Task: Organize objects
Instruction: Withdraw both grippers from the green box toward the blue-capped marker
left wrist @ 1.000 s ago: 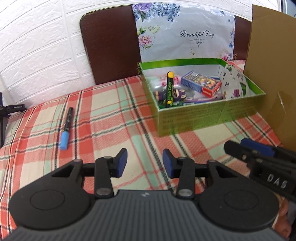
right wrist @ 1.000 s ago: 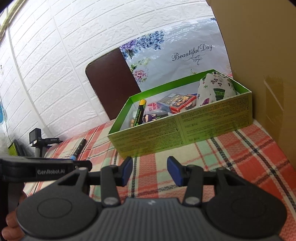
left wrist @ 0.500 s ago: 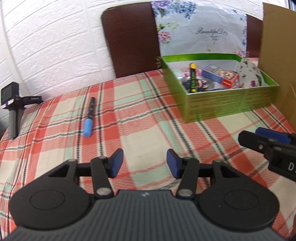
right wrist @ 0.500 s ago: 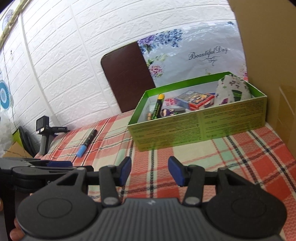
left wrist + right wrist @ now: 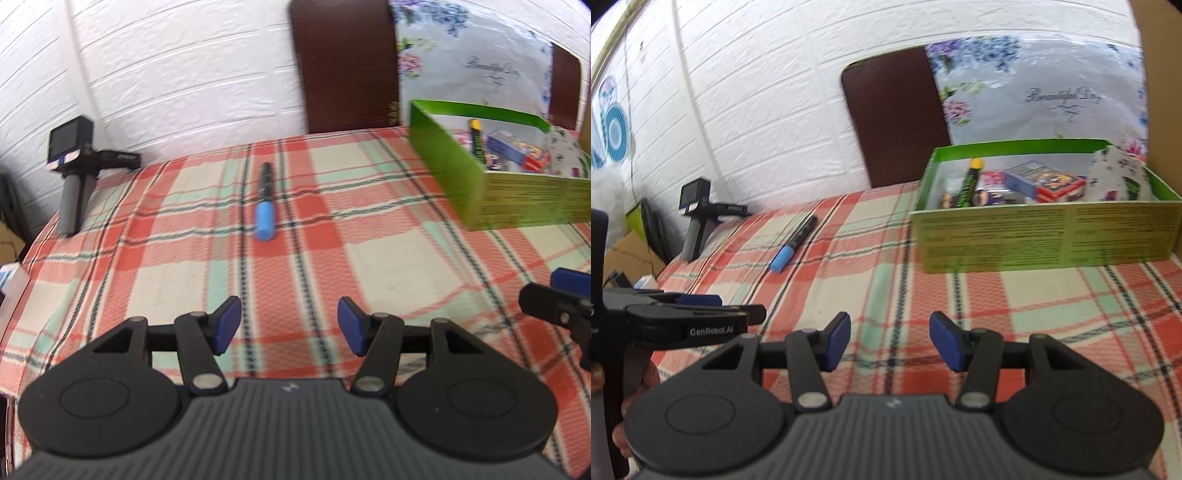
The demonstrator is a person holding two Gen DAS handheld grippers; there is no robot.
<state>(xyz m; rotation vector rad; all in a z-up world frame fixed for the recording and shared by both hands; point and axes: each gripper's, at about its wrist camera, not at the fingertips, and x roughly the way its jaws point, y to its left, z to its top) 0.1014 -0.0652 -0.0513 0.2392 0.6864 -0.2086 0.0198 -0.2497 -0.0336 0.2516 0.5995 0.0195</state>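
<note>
L tongs (image 5: pixel 287 329) and R tongs (image 5: pixel 889 341) both opening, nothing betw pads. Blue-capped marker (image 5: pixel 265 201) lies loose on plaid desk (image 5: pixel 369 258), ahead of L, apart from green box (image 5: pixel 1045 236). Approach w/ pads straddling barrel crosswise, then close.

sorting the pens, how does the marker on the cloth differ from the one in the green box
The marker on the cloth has a blue cap; the marker in the box has a yellow one. The first lies flat in the open on the checked cloth; the second leans cap-up against other things inside the green box. The first has a black barrel; the second's is black with green lettering. Both are slim capped markers.
</note>
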